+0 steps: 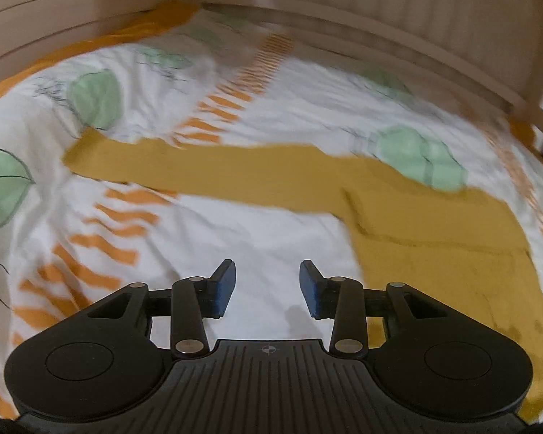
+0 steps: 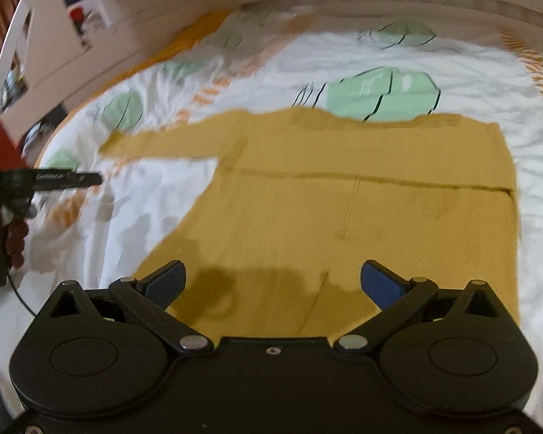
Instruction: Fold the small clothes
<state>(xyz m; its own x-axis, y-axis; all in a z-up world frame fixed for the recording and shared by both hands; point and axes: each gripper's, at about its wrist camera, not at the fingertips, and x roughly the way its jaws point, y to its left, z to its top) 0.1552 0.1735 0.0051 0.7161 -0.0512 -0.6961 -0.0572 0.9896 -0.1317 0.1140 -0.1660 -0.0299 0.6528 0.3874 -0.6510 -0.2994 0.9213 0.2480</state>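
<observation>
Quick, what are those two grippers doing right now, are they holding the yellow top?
Left gripper: open, holding nothing, over the bedsheet.
Right gripper: open wide, holding nothing, above the mustard top.

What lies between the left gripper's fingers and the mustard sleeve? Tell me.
Only bare bedsheet, white with orange stripes, lies between the open left gripper and the outstretched sleeve of the mustard top; this shows in the left wrist view.
</observation>
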